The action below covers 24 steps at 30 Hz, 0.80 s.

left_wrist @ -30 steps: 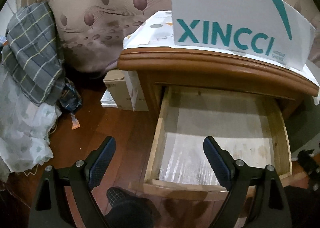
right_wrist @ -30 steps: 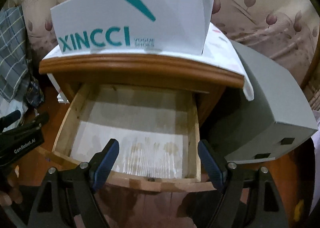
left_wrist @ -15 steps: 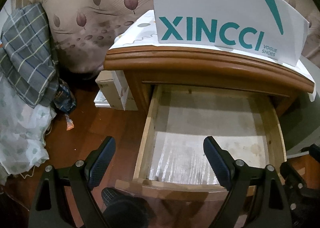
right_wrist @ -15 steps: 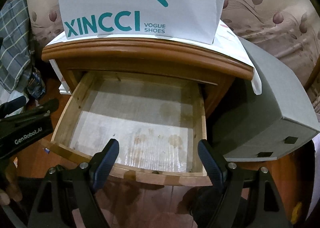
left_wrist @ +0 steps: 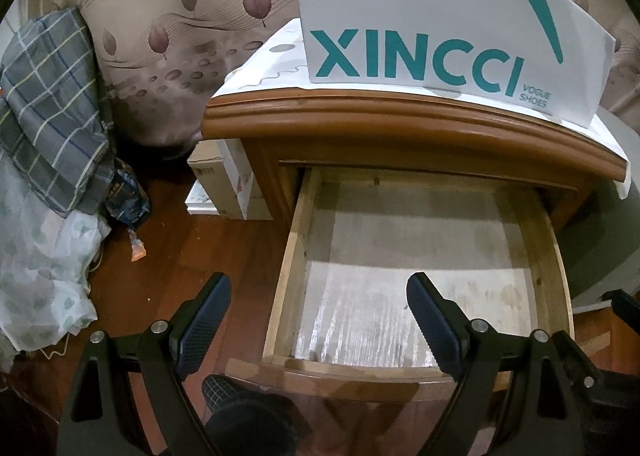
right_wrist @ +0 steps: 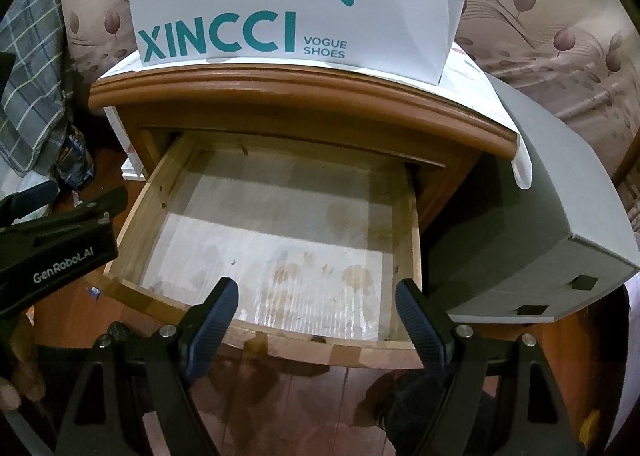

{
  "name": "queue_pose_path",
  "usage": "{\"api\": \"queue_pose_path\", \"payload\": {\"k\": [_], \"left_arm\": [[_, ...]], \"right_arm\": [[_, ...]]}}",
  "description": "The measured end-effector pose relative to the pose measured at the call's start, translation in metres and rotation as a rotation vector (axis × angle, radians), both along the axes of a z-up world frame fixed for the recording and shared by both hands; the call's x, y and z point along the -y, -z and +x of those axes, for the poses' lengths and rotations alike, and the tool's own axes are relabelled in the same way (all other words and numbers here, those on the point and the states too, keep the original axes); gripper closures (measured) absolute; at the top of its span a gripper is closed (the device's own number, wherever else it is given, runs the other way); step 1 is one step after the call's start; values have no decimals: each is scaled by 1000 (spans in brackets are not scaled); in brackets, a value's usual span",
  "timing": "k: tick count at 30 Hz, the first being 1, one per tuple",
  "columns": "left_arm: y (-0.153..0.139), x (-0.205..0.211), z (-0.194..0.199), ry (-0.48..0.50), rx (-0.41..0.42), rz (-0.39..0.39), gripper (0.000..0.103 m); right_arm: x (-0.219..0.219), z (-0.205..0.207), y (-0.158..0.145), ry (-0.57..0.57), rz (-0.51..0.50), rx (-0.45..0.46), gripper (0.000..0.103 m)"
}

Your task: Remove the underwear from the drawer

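Drawer point(right_wrist: 256, 215) pulled fully out of nightstand point(left_wrist: 400, 135), lined bottom bare; no underwear visible anywhere in view; left gripper point(left_wrist: 320, 308) and right gripper point(right_wrist: 316, 308) hover above front edge, fingers spread wide, holding nothing, presumably poised to reach in.

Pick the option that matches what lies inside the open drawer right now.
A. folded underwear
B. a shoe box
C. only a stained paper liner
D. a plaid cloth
C: in both views the drawer shows only its stained liner; the shoe box stands on top of the nightstand and the plaid cloth lies off to the left.
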<state>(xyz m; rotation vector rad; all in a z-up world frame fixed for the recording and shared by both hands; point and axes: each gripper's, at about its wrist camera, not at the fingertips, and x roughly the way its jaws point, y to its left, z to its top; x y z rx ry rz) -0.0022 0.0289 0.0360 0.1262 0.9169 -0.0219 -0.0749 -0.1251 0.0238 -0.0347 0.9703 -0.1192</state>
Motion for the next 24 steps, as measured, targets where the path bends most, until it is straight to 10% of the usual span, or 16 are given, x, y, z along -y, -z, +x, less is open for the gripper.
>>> {"api": "queue_pose_path", "payload": {"k": [24], "left_arm": [[7, 6, -4, 37, -7, -1, 12]], "right_arm": [[0, -1, 3, -8, 2, -10, 20]]}}
